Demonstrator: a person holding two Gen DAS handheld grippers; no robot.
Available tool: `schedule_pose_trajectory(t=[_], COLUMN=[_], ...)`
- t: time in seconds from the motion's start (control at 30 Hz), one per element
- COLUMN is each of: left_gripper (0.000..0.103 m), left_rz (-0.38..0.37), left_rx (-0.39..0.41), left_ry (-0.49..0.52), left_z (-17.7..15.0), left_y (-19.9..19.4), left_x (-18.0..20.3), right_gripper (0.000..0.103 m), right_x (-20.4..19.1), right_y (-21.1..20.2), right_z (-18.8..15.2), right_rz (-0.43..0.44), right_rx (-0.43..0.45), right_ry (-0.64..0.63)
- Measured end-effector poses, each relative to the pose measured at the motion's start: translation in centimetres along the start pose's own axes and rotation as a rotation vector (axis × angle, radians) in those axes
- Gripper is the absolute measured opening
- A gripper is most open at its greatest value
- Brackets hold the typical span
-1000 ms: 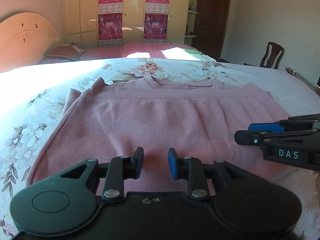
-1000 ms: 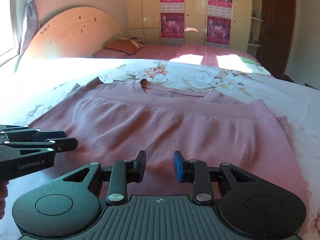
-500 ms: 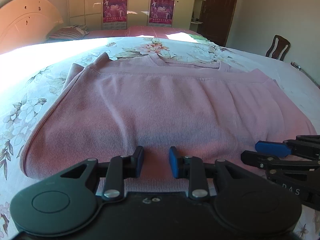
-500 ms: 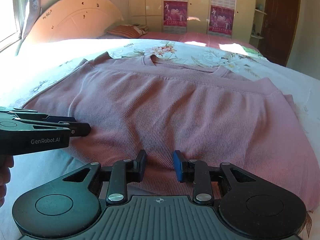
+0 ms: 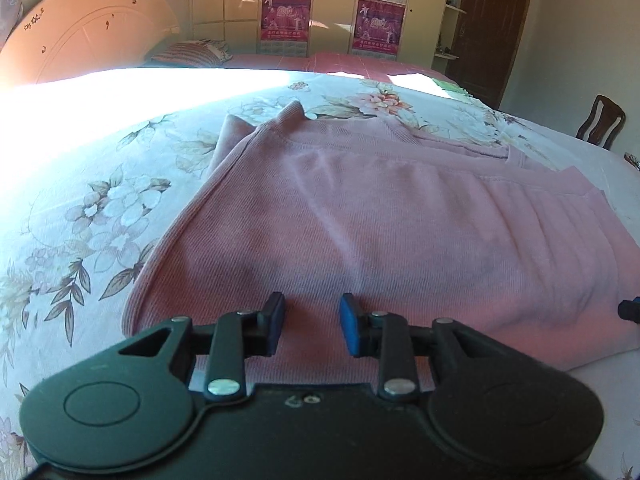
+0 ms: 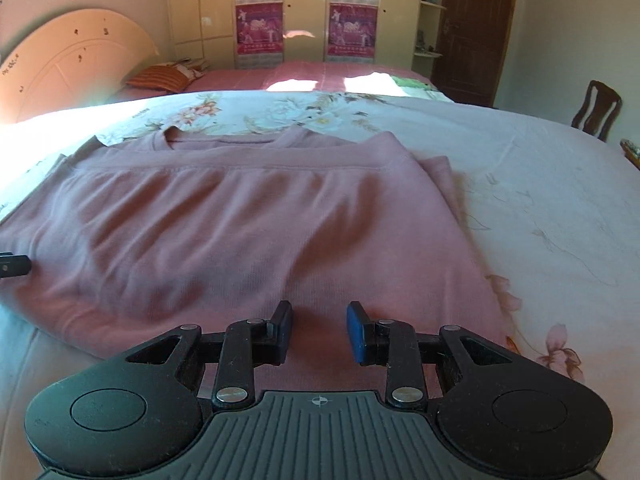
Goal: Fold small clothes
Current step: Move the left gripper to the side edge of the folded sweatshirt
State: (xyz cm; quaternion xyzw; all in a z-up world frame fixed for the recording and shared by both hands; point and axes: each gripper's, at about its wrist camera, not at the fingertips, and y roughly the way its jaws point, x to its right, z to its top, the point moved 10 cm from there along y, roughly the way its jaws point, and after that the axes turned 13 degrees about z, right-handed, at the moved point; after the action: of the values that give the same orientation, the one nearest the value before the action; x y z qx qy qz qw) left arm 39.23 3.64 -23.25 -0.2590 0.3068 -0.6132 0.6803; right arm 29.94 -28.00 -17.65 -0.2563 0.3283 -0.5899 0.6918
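A pink knit sweater [image 5: 380,216] lies flat on the floral bedspread, folded across so its hem runs along the far side below the neckline. It also shows in the right wrist view [image 6: 248,216]. My left gripper [image 5: 312,320] is open and empty, just above the sweater's near left part. My right gripper [image 6: 319,328] is open and empty, just above the sweater's near right part. The tip of the right gripper shows at the left wrist view's right edge [image 5: 630,310]. The tip of the left gripper shows at the right wrist view's left edge [image 6: 14,266].
The floral bedspread [image 5: 100,208] extends around the sweater on all sides [image 6: 540,200]. A second bed with a striped pillow [image 6: 164,76] and a wardrobe with posters [image 6: 304,8] stand behind. A wooden chair [image 6: 596,108] stands at the far right.
Both grippers have moved apart, the left to the left and the right to the right, so each now shows only as a tip in the other's view. Both stay open.
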Motion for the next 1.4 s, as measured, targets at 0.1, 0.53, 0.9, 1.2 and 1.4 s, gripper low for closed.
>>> schedule_pose_trajectory(t=[0.1,0.53,0.9,1.2,1.4], left_gripper=[0.032,0.033,0.074,0.076,0.074], left_rz=[0.005,0.065,0.041,0.003,0.033], left_rx=[0.02,0.007,-0.004,0.058,-0.051], left_ry=[0.036,0.002,-0.024,-0.048,-0.08], left_z=[-0.1,0.7,0.7,3.3,2.0], left_y=[-0.1,0.6,-2.0,-2.5,1.0], left_x=[0.0,-1.9,-0.9,0.6,0.2], right_gripper=[0.03,0.03,0.03,0.06,0.06], right_x=[1.1,3.8,-2.1,-7.9,-10.8], right_y=[-0.6,-1.4,-2.0,-0.5,1.6], right_z=[-0.9,-0.9,1.2,3.1,4.3], right_rz=[0.004,-0.074,0.077,0.148,0.19], right_rx=[0.006,-0.018,0.054,0.109,0.1], right_ry=[0.0,0.066,0.039,-0.026,-0.055])
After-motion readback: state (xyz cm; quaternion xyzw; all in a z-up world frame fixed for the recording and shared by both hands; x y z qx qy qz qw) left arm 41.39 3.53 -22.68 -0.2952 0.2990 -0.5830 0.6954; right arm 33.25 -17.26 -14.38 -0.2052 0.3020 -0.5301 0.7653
